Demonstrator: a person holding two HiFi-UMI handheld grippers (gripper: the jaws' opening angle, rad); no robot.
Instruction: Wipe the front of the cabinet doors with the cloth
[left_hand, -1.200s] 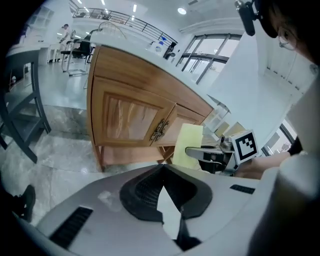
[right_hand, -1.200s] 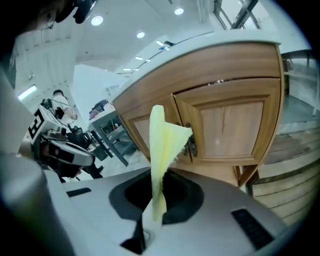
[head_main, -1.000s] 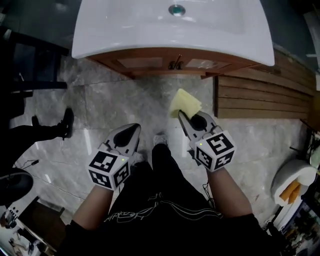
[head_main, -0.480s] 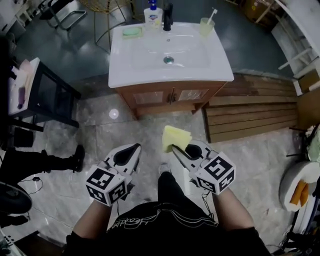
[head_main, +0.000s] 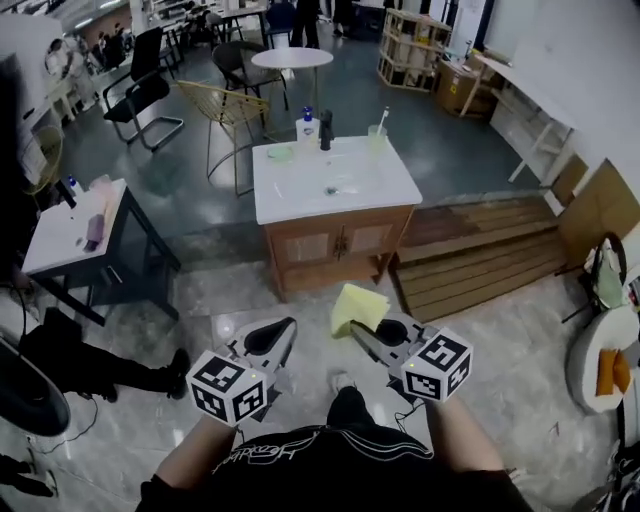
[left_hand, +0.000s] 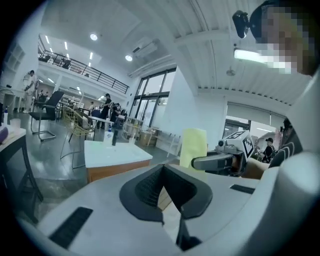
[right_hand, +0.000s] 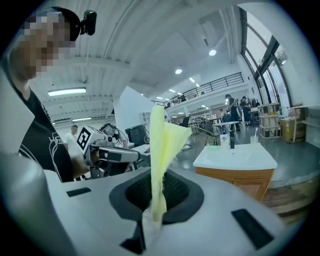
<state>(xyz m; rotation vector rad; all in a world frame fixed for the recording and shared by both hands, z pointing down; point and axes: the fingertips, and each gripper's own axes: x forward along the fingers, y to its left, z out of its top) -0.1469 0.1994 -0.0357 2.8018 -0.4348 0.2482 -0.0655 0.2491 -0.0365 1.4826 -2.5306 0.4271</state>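
White tabletop (head_main: 350, 200), back edge: soap bottle (head_main: 307, 128), black faucet (head_main: 326, 132), cup with toothbrush (head_main: 378, 133). Floor: wooden decking (head_main: 480, 255) right, black side table (head_main: 75, 228) left, gold wire chair (head_main: 225, 108) beyond.

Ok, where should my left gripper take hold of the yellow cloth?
Probably the free upper edge of the yellow cloth, which stands clear above the right gripper clamping its lower end. Bring the left gripper in from the left, opening its shut jaws first.
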